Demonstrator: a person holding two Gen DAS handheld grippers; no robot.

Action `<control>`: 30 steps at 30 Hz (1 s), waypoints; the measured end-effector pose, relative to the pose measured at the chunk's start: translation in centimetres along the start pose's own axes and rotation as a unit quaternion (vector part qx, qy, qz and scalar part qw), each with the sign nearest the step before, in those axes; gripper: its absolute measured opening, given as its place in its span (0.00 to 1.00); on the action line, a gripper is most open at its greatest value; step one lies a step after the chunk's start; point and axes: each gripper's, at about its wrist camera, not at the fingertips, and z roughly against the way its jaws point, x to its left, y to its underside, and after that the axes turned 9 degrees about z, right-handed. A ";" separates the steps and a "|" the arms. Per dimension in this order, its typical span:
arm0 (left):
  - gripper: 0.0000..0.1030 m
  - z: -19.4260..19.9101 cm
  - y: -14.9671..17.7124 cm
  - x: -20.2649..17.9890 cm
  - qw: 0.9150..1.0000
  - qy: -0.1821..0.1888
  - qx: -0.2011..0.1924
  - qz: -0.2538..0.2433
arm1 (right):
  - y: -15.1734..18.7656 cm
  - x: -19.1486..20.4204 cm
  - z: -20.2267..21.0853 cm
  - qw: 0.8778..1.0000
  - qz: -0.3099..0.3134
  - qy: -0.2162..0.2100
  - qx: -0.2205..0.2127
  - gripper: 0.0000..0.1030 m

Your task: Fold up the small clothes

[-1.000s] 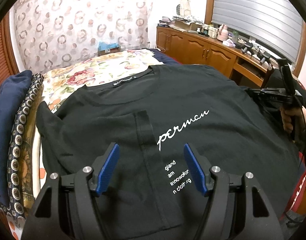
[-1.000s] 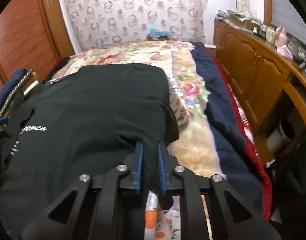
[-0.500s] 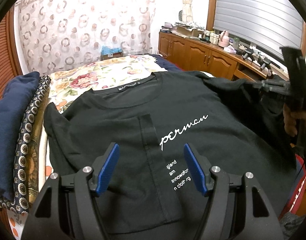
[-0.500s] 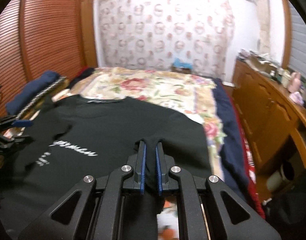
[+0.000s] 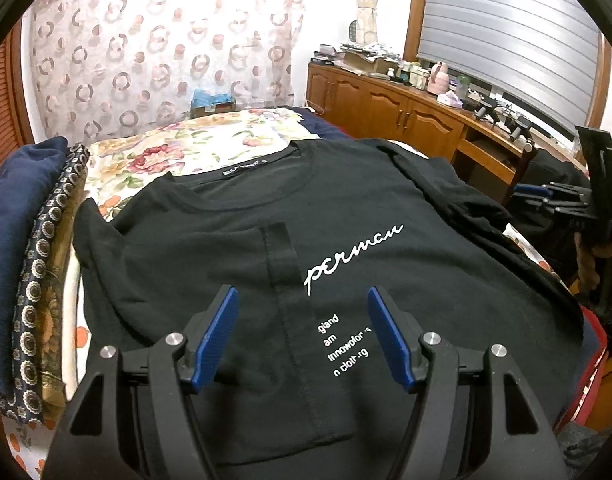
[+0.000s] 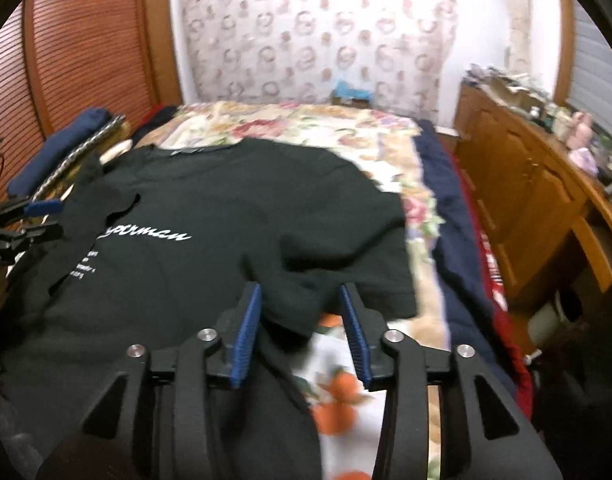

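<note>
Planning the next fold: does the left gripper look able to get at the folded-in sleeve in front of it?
Probably yes. The left gripper is open just above the sleeve, which lies flat on the shirt with nothing over it.

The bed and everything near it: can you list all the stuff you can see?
T-shirt: one, black with white lettering, spread on the bed, left side folded in.
Bedspread: one, floral cream, beneath the T-shirt.
Folded fabrics: a stack, navy and patterned, on the bed's left edge.
Cabinet: one, brown wood, along the right wall, cluttered on top.
Curtain: one, pale with ring pattern, behind the bed.
Left tongs: black with blue pads, open above the T-shirt.
Right tongs: black with blue pads, just opened, sleeve edge loose between them.
</note>
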 end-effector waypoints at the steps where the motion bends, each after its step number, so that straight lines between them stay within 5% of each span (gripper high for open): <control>1: 0.65 0.0 0.0 -0.1 1.000 0.001 0.001 -0.001 | 0.1 -0.5 0.3 1.000 -0.003 0.006 -0.001 0.43; 6: 0.65 -0.1 0.0 -0.4 1.000 0.002 0.002 -0.005 | 0.3 -3.9 -0.6 0.998 -0.035 0.047 0.012 0.44; 13: 0.65 0.0 0.2 -0.4 1.000 0.000 0.006 -0.004 | 1.1 -6.9 -5.7 0.993 -0.100 0.028 0.064 0.44; 15: 0.65 0.0 0.3 -0.2 1.000 0.000 0.007 -0.002 | 1.3 -7.6 -5.9 0.991 -0.117 0.013 0.060 0.38; 19: 0.65 0.3 0.5 0.1 1.000 -0.001 0.003 0.002 | 1.1 -7.8 -5.4 0.992 -0.114 0.004 0.051 0.05; 23: 0.65 0.9 0.7 0.6 1.000 -0.004 -0.004 0.008 | -0.2 -7.2 -4.0 0.995 -0.088 0.024 0.029 0.02; 30: 0.65 2.0 1.0 2.2 0.999 -0.013 -0.017 0.025 | -8.4 -3.3 -1.6 0.999 -0.010 0.006 -0.046 0.02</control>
